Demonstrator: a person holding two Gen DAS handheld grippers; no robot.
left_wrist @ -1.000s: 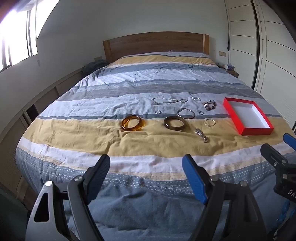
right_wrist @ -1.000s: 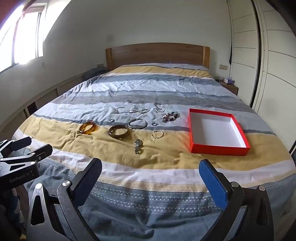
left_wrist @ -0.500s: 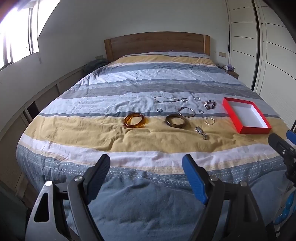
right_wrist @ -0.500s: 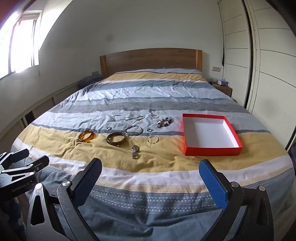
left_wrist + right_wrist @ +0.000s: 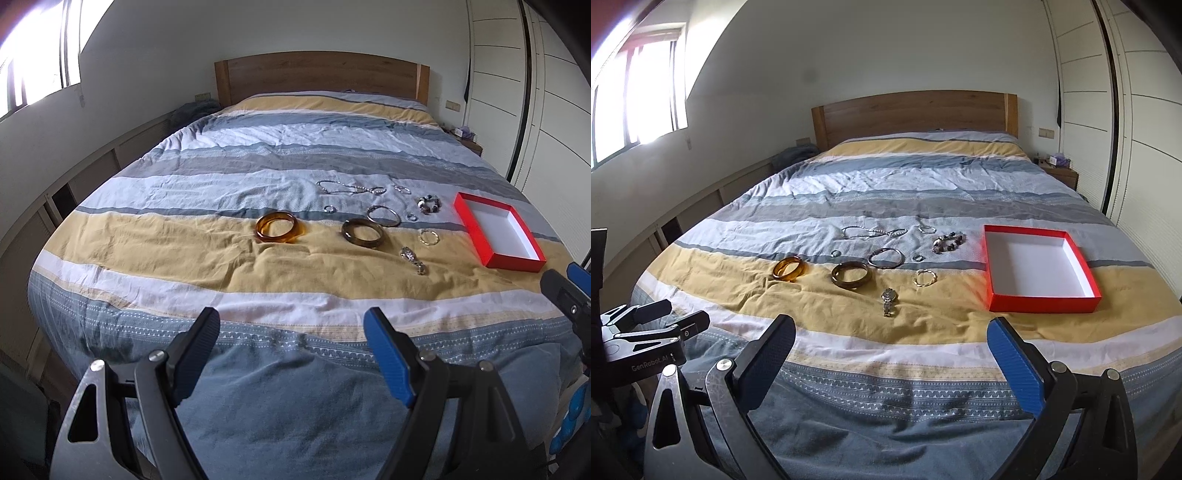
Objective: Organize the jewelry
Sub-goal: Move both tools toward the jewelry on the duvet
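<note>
amber bangle (image 5: 276, 227) well beyond left hand-held gripper (image 5: 291, 343)

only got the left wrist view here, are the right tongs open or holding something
Observer: The right tongs are open, with nothing between them.
Operator: what are they lined up with
Observer: The watch lies straight ahead of them, in line with their gap.
Operator: and the box from there
Observer: The red box sits ahead and off to their right, its long near wall facing them.
</note>
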